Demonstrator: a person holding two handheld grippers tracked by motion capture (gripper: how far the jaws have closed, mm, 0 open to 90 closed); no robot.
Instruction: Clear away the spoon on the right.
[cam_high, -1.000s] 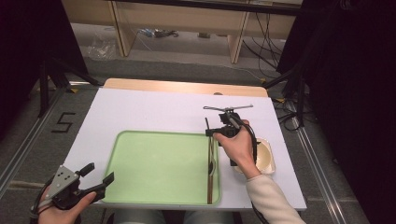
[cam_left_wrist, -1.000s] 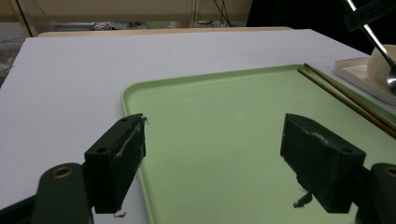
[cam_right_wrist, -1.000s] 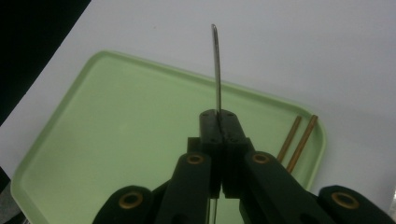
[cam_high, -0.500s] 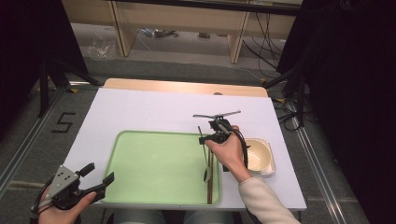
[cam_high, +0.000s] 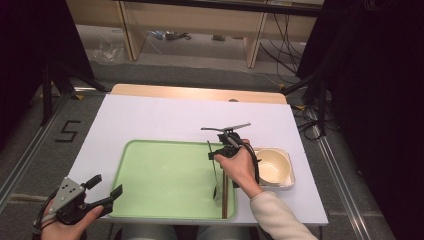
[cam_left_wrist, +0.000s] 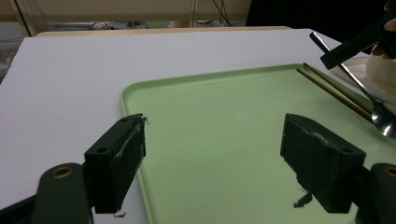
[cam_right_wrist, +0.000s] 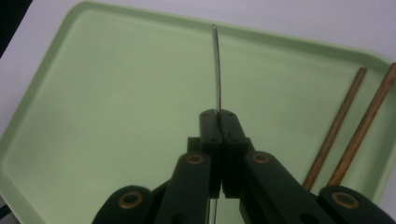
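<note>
A metal spoon (cam_high: 214, 172) hangs by its handle over the right part of the green tray (cam_high: 165, 175), its bowl end low near the tray floor. My right gripper (cam_high: 220, 152) is shut on that handle. In the right gripper view the jaws (cam_right_wrist: 218, 119) pinch the spoon (cam_right_wrist: 216, 65) seen edge-on above the tray (cam_right_wrist: 116, 93). Two brown chopsticks (cam_high: 224, 200) lie along the tray's right side. My left gripper (cam_high: 106, 185) is open at the tray's near left corner, nothing between its pads (cam_left_wrist: 116, 168).
A cream bowl (cam_high: 272, 165) sits on a white square dish (cam_high: 289, 182) just right of the tray. The tray rests on a white table sheet (cam_high: 165, 120); a wooden strip runs along the far edge.
My right gripper has carried the spoon left and down, from beside the bowl to over the tray's right part. The left gripper has not moved.
</note>
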